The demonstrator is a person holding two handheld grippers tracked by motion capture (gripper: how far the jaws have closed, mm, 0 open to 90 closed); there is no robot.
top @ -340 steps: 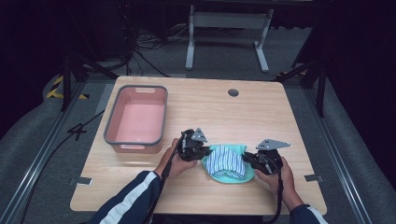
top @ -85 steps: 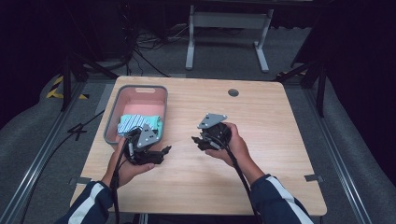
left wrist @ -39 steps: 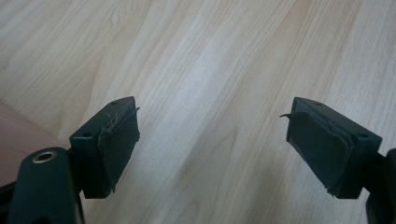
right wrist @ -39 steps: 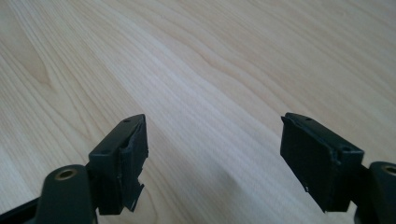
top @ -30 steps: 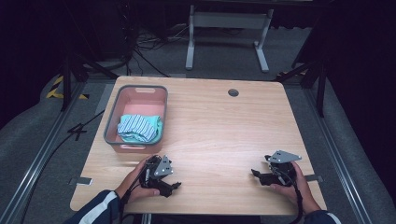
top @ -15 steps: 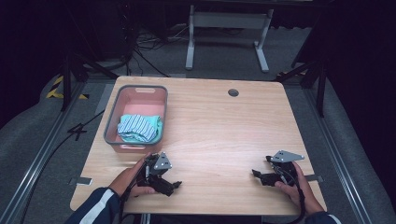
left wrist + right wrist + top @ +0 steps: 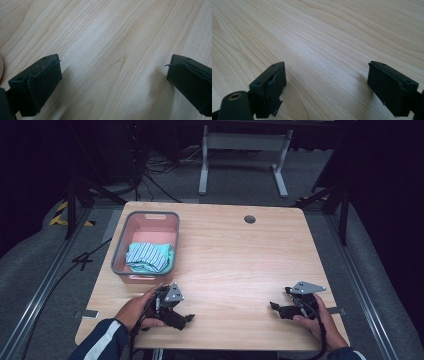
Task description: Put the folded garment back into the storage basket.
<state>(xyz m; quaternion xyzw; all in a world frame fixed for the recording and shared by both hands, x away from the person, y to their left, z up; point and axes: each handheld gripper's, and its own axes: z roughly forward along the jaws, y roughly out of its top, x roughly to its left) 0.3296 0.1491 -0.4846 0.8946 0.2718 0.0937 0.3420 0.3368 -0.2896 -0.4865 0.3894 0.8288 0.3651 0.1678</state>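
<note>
Striped cloth (image 7: 149, 257) lies folded in pink tub (image 7: 120, 251), near end; it was on bench (image 7: 240, 265) between your hands 11 s back. Since 1 s ago: hardly any shift. Your left gripper (image 7: 186, 320) and right gripper (image 7: 275, 307) rest low at near edge, well apart, fingers wide, empty. Judgement: stowing done, you're parked.

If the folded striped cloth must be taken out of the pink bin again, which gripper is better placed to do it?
Probably the left gripper. It lies near the pink bin holding the striped cloth, jaws open. The right gripper, also open, lies across the table.
</note>
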